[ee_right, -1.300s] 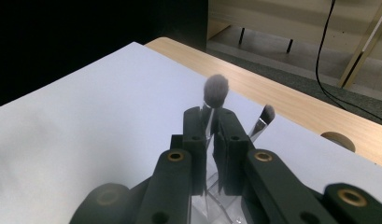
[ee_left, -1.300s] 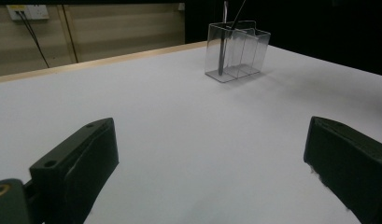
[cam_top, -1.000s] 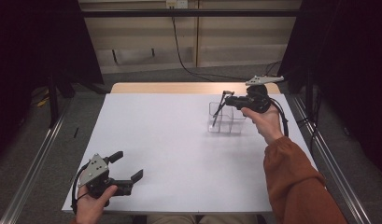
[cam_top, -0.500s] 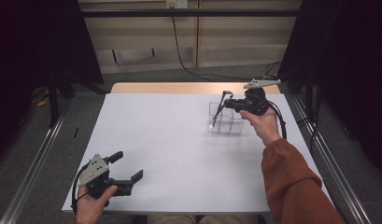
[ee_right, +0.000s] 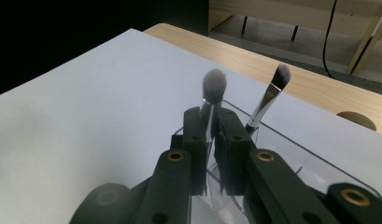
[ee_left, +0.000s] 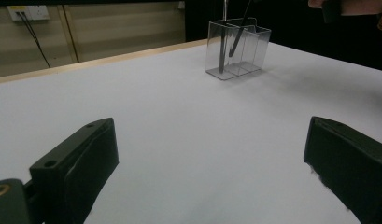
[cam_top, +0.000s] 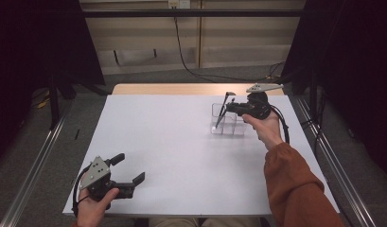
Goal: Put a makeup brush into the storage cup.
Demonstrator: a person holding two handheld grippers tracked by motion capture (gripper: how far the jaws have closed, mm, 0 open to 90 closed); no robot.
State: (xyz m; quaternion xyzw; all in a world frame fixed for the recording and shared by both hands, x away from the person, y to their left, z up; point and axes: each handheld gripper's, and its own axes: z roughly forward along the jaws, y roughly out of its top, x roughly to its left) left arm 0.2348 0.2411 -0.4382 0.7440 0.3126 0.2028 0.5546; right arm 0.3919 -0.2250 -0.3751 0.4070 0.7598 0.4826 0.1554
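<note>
At the near edge of the white table, the left gripper rests low in the person's hand, its jaws spread wide with nothing between them. Well apart from it, toward the far right, stands a clear plastic holder with compartments. The right gripper hovers over the holder, jaws clamped on the handle of a makeup brush that stands upright with its bristles above the jaws and its lower end down in the holder. Just beside it, a second brush leans in the holder.
</note>
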